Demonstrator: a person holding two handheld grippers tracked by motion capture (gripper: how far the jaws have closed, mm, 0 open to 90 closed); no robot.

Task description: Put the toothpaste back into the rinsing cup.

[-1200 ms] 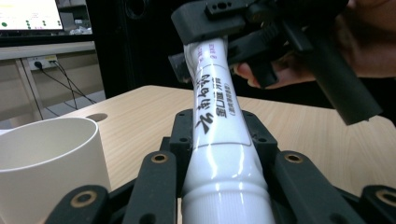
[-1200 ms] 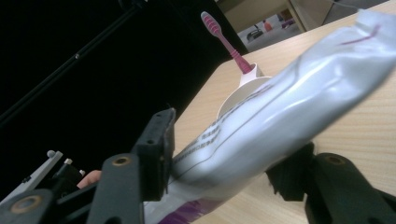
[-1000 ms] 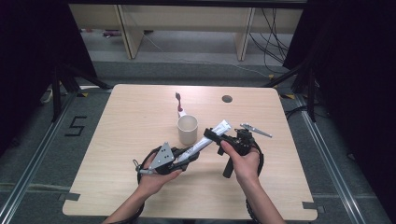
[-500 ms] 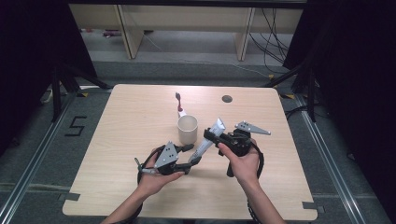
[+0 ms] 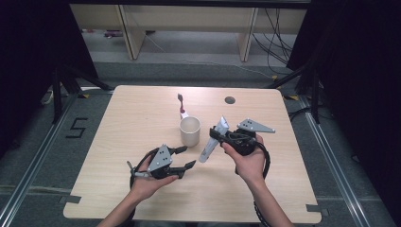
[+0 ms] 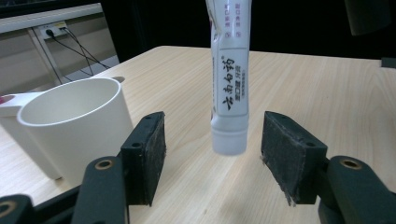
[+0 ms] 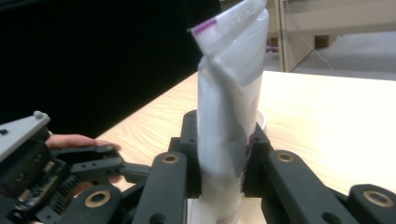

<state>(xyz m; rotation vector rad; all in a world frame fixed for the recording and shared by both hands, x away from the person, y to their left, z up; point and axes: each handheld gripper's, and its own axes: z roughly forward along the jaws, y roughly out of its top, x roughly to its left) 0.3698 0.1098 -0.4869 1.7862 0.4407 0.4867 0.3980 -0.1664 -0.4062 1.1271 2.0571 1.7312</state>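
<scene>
While the right gripper (image 5: pixel 218 137) clamps it, the toothpaste tube (image 5: pixel 211 142) hangs between the left gripper's (image 5: pixel 185 157) parted jaws.

A lab-like recording room: a bare wooden table (image 5: pixel 142 109) stands between black curtains (image 5: pixel 28 56), on a grey floor with tape marks and a number 5 (image 5: pixel 77 127), loose cables (image 5: pixel 279 28) trailing behind.

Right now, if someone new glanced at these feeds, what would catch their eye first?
Probably the white toothpaste tube, clamped in the right gripper and slanting cap-down over the middle of the table. Its cap hangs between the left gripper's pads, which have just been opening and don't touch it. Next, the cream cup just behind, with a toothbrush beyond it.
</scene>
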